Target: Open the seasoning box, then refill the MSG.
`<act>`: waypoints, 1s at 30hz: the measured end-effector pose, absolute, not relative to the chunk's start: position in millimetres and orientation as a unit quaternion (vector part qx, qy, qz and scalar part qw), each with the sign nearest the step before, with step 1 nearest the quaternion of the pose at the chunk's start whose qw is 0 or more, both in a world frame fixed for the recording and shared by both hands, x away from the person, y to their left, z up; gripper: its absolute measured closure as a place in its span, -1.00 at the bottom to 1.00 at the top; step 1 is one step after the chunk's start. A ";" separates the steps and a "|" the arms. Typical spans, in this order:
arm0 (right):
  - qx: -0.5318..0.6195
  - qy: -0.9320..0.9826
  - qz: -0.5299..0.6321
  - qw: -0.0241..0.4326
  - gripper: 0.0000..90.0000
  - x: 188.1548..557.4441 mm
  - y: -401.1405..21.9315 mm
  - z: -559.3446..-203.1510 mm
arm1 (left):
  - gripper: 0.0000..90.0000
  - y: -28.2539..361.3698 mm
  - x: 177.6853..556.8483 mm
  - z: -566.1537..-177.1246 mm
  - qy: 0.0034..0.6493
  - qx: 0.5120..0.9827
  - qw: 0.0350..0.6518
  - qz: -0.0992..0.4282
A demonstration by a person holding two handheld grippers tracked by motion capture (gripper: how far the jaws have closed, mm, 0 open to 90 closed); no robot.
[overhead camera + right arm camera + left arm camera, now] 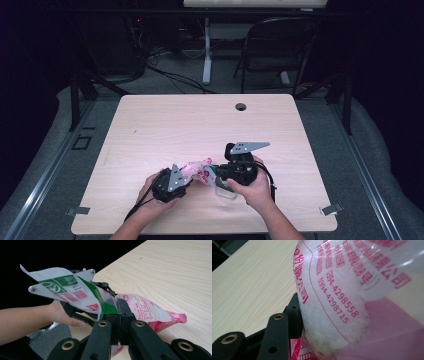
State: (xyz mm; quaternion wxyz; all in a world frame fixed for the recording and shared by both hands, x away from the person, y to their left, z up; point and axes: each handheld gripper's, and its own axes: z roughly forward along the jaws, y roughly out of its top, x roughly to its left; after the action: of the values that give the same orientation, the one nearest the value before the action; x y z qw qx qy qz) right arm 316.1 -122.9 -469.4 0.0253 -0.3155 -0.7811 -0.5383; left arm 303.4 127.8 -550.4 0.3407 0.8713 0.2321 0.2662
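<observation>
- Black jaws of the right gripper [119, 315] rise from the bottom of the right gripper view, pressed together on the edge of a plastic bag [140, 308] printed in pink and green.
- From that pinch, a white and green flap of the bag fans up and to the left, and its pink-printed body bulges off to the right of the jaws, close above the wooden table [175, 272].
- Just behind the flap, the left gripper [98, 290] is seen in part, carried by a hand [62, 312] that reaches in from the left.
- Seen from the left gripper view, the clear bag [342, 297] with red lettering and white grains inside lies right against the one black jaw that shows at lower left; the other jaw is hidden behind the bag, so I cannot tell whether this gripper clamps it.
- From the high view, the bag [199, 171] spans between the two grippers near the table's front edge, with the left gripper [182, 179] at its left end and the right gripper [222, 172] at its right end.
- Each gripper sits in one of the person's hands, forearms entering from the bottom.
- Beneath the right gripper, something clear sits on the table, too indistinct to name.
</observation>
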 end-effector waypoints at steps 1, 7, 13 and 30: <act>-0.316 -0.781 -0.538 0.025 1.00 316.2 -123.0 -469.6 | 0.17 127.9 303.4 -550.1 0.231 0.872 0.338 0.268; -0.318 -0.780 -0.539 0.024 1.00 315.8 -124.0 -469.6 | 0.17 127.5 302.7 -548.4 0.229 0.872 0.333 0.278; -0.315 -0.782 -0.538 0.023 1.00 316.1 -124.9 -468.6 | 0.17 127.4 302.4 -546.9 0.229 0.870 0.330 0.287; -0.319 -0.779 -0.540 0.022 1.00 317.7 -127.8 -469.7 | 0.20 125.4 301.4 -541.0 0.224 0.871 0.305 0.314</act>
State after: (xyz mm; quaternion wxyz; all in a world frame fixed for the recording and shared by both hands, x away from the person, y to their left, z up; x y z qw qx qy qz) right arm 317.7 -127.8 -469.7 0.0218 -0.3189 -0.7786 -0.5399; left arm 301.4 125.4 -541.0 0.3047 0.8709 0.2240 0.3140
